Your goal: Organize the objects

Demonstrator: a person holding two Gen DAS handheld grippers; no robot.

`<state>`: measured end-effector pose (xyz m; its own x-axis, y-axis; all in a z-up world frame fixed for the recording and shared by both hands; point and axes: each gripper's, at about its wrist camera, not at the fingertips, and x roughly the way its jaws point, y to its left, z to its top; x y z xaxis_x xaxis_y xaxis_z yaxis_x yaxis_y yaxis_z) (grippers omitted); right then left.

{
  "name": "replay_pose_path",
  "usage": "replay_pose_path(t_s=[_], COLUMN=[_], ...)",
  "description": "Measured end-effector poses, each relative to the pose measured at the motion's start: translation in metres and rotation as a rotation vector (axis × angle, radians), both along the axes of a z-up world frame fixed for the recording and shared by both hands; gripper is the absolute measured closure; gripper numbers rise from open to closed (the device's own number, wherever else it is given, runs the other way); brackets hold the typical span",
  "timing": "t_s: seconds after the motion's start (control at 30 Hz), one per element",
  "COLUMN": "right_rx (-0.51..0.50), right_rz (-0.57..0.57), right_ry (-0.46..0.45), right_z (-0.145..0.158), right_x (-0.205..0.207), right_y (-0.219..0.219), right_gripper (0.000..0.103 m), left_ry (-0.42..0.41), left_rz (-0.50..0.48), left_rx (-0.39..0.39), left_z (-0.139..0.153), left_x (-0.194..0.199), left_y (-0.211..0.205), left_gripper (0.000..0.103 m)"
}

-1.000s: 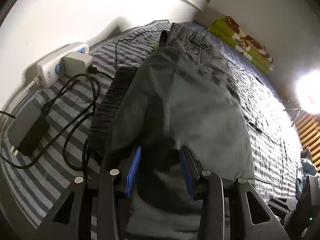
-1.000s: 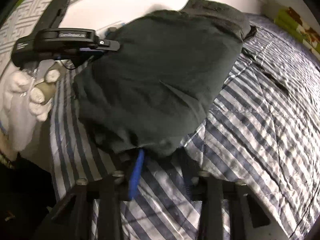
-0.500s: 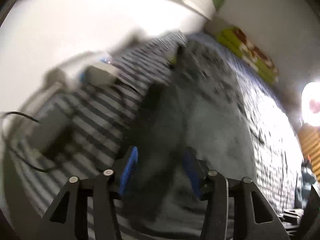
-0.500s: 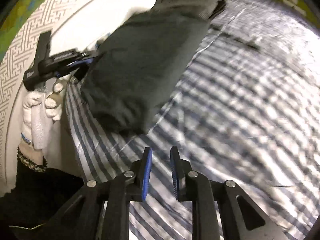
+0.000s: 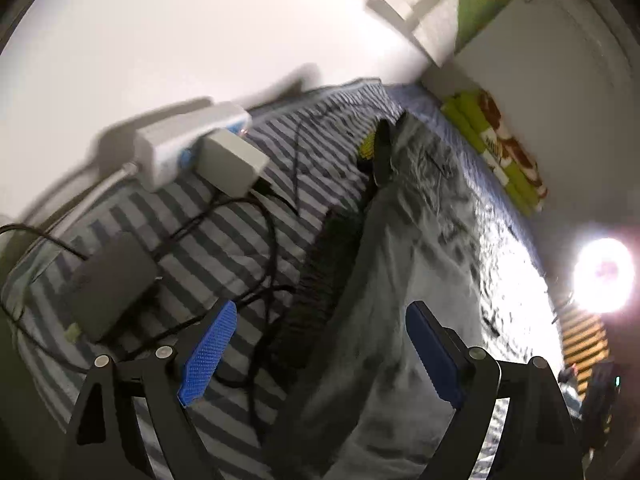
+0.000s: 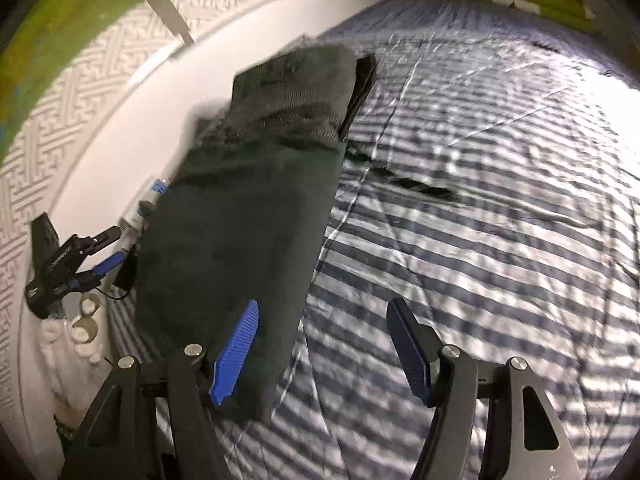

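Observation:
A folded dark grey garment [image 5: 404,264] lies along the striped bed, its pocketed end far from me. My left gripper [image 5: 320,344] hovers over its near end. The jaws are opening, wide apart, with cloth below them but no pad pressing on it. In the right wrist view the same garment [image 6: 248,216] stretches toward the wall. My right gripper [image 6: 322,344] is also opening, its left pad [image 6: 236,352] over the garment's near corner and striped bedding between the fingers. A white-gloved hand [image 6: 68,340] holds the left gripper [image 6: 112,248] at the far left.
A white power strip [image 5: 176,144] with a plugged charger [image 5: 232,160], a black adapter [image 5: 108,284] and looped cables [image 5: 268,248] lie on the bed by the wall. A black ribbed cloth [image 5: 316,264] lies beside the garment. Folded green bedding [image 5: 500,148] lines the far wall. A bright lamp [image 5: 604,276] glares at right.
Both grippers have let go of the garment, spread their jaws wide and drawn back from it. The right one has rolled and now sees more of the striped bedspread.

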<state>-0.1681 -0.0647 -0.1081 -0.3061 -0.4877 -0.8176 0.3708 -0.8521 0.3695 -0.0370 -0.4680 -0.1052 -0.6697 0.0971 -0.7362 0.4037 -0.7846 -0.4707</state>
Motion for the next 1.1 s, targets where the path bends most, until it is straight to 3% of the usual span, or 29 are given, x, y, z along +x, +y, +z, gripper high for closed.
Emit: replay_pose_path(t_s=[0.13, 0.3, 0.43, 0.53, 0.6, 0.67, 0.7, 0.73, 0.9, 1.1], right_rx=[-0.024, -0.123, -0.172, -0.234, -0.259, -0.242, -0.226, -0.225, -0.122, 0.032], right_rz=[-0.021, -0.030, -0.016, 0.028, 0.076, 0.108, 0.117, 0.120, 0.110, 0.123], right_ry=[-0.080, -0.193, -0.161, -0.169, -0.177, -0.176, -0.188, -0.209, -0.119, -0.014], right_z=[-0.032, -0.066, -0.068, -0.069, -0.073, -0.074, -0.076, -0.077, -0.051, -0.024], right_x=[-0.012, -0.029, -0.037, -0.039, -0.039, -0.035, -0.035, -0.036, -0.019, 0.000], right_y=[-0.013, -0.024, -0.034, -0.045, -0.056, -0.065, -0.070, -0.073, -0.074, -0.035], right_gripper=[0.040, 0.040, 0.033, 0.034, 0.041, 0.066, 0.087, 0.094, 0.097, 0.097], left_ry=[-0.023, -0.064, -0.081, -0.092, -0.096, -0.099, -0.100, -0.101, -0.083, -0.057], left_rz=[-0.034, -0.054, -0.067, -0.070, -0.060, -0.052, -0.051, -0.049, -0.050, -0.129], left_rx=[-0.090, -0.085, -0.078, -0.106, -0.098, -0.090, -0.091, -0.097, -0.153, -0.150], left_z=[-0.001, -0.016, -0.024, -0.026, -0.028, -0.030, -0.030, -0.030, -0.015, -0.006], left_x=[-0.021, -0.040, -0.046, -0.048, -0.048, -0.049, -0.050, -0.050, -0.046, -0.048], left_y=[0.015, 0.011, 0.010, 0.010, 0.007, 0.005, 0.005, 0.006, 0.014, 0.035], left_gripper=[0.014, 0.014, 0.014, 0.014, 0.014, 0.014, 0.014, 0.014, 0.014, 0.014])
